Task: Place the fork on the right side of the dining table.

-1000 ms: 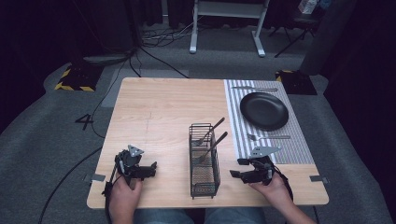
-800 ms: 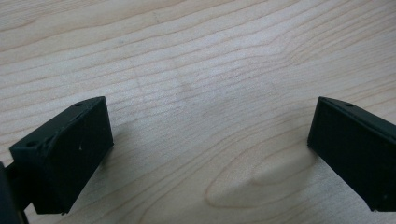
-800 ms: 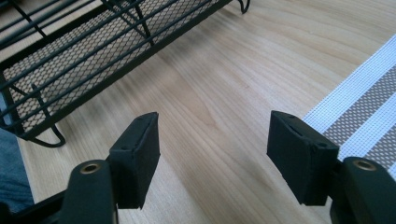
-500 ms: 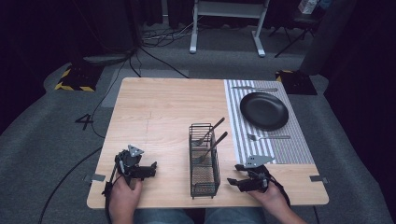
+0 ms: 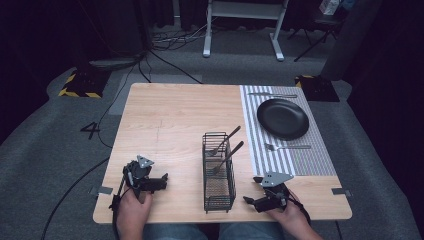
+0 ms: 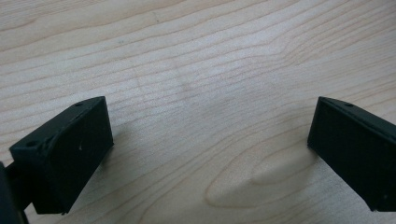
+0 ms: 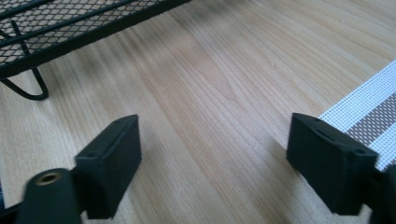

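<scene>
Wooden table (image 5: 175, 120) holds a wire caddy (image 5: 218, 172) between idle, wide-open left gripper (image 5: 159, 182) and right gripper (image 5: 252, 201), seemingly awaiting a reach.

I log a black wire-mesh caddy (image 5: 219, 172), tall and narrow, standing upright at the near middle of the tabletop (image 5: 180, 120); its mesh wall and one wire foot show in my right gripper view (image 7: 56, 28). Two dark-handled forks stand in its far end, tines down, handles leaning out toward the right: one (image 5: 225, 141) farther, one (image 5: 229, 156) nearer. A striped placemat (image 5: 280, 155) covers the right side. On it lies a round black plate (image 5: 283, 118), empty. A fork (image 5: 287, 147) lies flat just nearer than the plate; a knife (image 5: 272, 95) lies flat beyond it.
</scene>
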Available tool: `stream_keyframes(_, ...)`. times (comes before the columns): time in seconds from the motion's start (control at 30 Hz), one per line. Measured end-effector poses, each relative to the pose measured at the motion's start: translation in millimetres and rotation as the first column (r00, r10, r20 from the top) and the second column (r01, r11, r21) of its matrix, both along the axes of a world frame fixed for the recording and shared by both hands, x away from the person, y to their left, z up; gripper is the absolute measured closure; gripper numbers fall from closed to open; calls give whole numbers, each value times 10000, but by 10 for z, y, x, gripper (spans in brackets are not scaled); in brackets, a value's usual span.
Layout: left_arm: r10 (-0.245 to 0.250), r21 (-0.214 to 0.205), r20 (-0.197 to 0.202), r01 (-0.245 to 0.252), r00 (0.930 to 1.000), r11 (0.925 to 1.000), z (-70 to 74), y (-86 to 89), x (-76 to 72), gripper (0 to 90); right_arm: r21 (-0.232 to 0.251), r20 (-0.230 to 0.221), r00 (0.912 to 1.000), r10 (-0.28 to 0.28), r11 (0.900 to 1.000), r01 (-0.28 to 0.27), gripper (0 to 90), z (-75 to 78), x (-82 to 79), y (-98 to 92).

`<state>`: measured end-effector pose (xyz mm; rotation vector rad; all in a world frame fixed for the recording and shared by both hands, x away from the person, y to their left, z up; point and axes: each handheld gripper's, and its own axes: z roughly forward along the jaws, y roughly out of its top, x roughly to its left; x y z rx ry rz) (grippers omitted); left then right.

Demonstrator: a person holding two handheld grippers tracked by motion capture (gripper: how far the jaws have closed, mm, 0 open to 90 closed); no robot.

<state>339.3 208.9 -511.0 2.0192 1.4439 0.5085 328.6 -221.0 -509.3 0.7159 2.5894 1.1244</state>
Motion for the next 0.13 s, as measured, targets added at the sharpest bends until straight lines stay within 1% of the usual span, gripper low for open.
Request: stream_keyframes(0.13,-4,9,-10,4,10000,10000,1,1,-2,2,-25,6,10000,-41,10000,41,141,-1,1,1)
